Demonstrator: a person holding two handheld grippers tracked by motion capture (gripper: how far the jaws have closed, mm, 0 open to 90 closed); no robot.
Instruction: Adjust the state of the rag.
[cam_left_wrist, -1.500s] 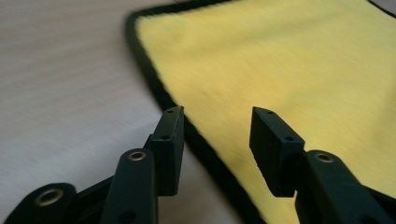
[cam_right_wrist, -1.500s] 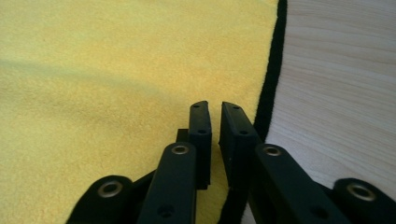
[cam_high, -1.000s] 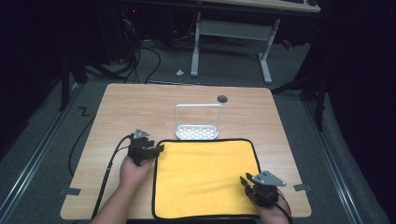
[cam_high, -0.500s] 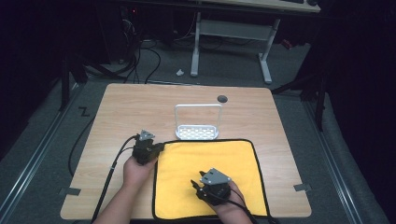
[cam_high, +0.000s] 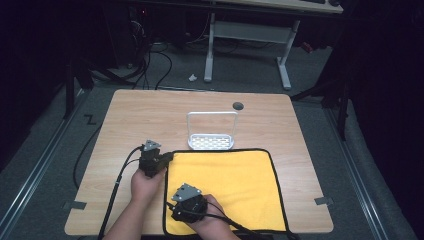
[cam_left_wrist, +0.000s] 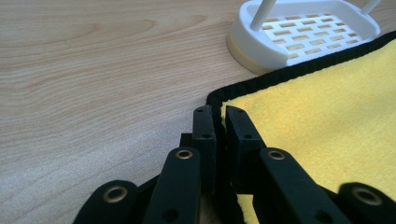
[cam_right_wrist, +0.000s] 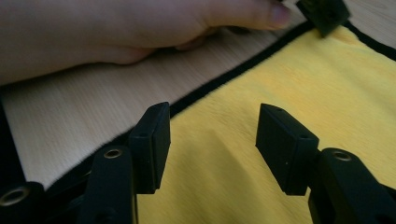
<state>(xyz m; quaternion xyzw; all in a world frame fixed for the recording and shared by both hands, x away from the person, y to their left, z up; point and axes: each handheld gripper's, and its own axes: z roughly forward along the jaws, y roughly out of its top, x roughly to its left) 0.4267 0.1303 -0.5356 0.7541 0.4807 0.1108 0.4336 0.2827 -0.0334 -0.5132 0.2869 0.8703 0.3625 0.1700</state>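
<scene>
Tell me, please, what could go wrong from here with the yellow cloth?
The left gripper pinches just the black hem at the yellow cloth's far-left corner, so that thin edge might slip free when lifted. The right gripper is open over the cloth's left edge and could close on air. The white rack touches the cloth's far edge and may get dragged.

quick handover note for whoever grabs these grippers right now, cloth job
Left gripper: shut on the yellow cloth's far left corner, at its black hem.
Right gripper: open, low over the cloth near its left edge, gripping nothing.
Cloth lies flat and unfolded on the table, its far edge by the white rack.
Done: one corner pinched. Left: probably grip the near left part with the right gripper, then fold or lift.
</scene>
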